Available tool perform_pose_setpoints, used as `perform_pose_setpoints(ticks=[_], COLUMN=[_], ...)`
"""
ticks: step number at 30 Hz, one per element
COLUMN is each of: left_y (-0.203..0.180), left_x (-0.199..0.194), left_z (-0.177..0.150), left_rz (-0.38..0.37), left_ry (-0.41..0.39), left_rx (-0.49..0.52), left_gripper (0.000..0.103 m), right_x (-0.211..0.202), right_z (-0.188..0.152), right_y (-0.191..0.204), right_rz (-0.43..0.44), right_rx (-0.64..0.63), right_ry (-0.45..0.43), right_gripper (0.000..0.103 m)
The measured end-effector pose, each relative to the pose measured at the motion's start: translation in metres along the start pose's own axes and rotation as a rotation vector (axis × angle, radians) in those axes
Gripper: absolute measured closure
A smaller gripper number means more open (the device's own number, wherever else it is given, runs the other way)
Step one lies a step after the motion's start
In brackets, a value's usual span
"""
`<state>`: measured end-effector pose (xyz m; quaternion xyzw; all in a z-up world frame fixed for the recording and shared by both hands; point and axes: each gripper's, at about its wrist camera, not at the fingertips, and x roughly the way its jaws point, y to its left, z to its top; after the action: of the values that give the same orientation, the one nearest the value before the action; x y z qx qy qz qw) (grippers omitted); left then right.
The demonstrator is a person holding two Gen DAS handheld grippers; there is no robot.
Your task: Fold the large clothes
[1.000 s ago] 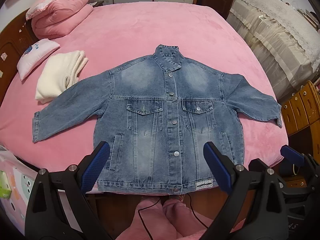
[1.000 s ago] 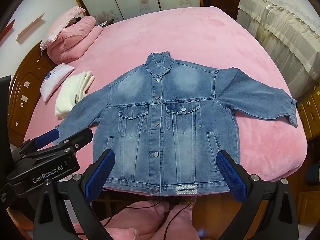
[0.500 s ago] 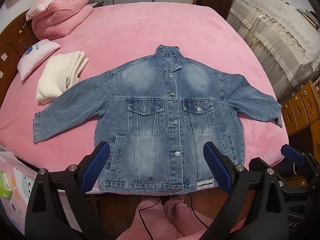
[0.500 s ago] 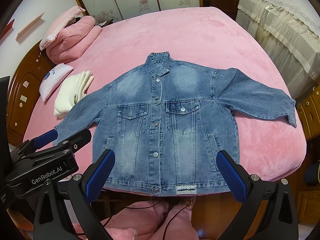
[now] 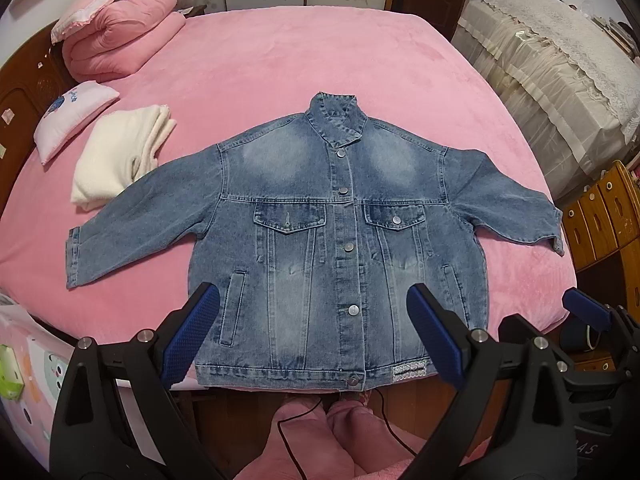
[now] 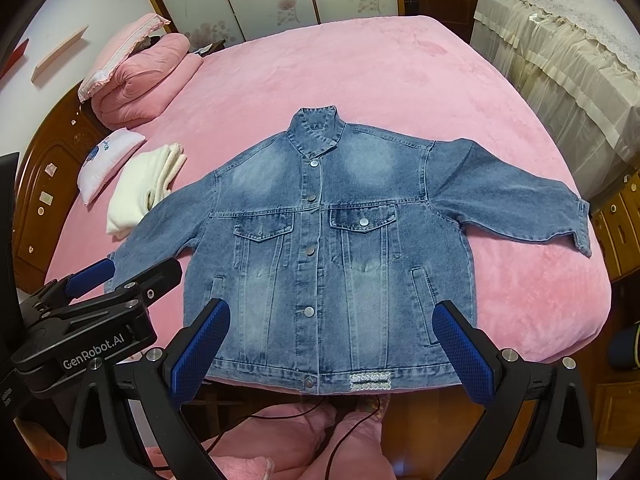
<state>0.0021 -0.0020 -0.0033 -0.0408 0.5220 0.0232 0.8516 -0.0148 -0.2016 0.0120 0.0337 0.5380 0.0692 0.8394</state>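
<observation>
A blue denim jacket (image 5: pixel 340 240) (image 6: pixel 332 248) lies flat and buttoned, front up, on the pink bed (image 5: pixel 280 60), collar far, hem at the near edge, both sleeves spread outward. My left gripper (image 5: pixel 314 332) hovers open above the hem, nothing between its blue pads. My right gripper (image 6: pixel 332 344) is likewise open over the hem and holds nothing. In the right wrist view, the left gripper (image 6: pixel 120 276) shows at the left, near the jacket's left sleeve. The right gripper's fingertip (image 5: pixel 586 308) shows at the right edge of the left wrist view.
A folded cream garment (image 5: pixel 120 152) and a small pillow (image 5: pixel 72 116) lie left of the jacket. A rolled pink quilt (image 5: pixel 120 40) sits at the far left corner. Covered furniture (image 5: pixel 560 80) and wooden drawers (image 5: pixel 608 216) stand right of the bed. A person's pink slippers (image 5: pixel 320 432) show below.
</observation>
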Motion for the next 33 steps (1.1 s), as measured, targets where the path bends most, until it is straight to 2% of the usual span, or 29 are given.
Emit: perform_pose_setpoints(ticks=[22, 33], left_y=[-0.003, -0.022], left_x=[-0.011, -0.024], left_z=[0.009, -0.009], left_rz=[0.016, 0.051], left_ry=[-0.029, -0.046], left_rx=[0.005, -0.018], left_gripper=[0.009, 0.009], right_x=[-0.007, -0.019], right_z=[0.008, 0.003], right_y=[-0.003, -0.021], right_rz=[-0.001, 0.008], right_rx=[-0.007, -0.034], right_ry=[-0.009, -0.030], right_gripper=[0.000, 0.000])
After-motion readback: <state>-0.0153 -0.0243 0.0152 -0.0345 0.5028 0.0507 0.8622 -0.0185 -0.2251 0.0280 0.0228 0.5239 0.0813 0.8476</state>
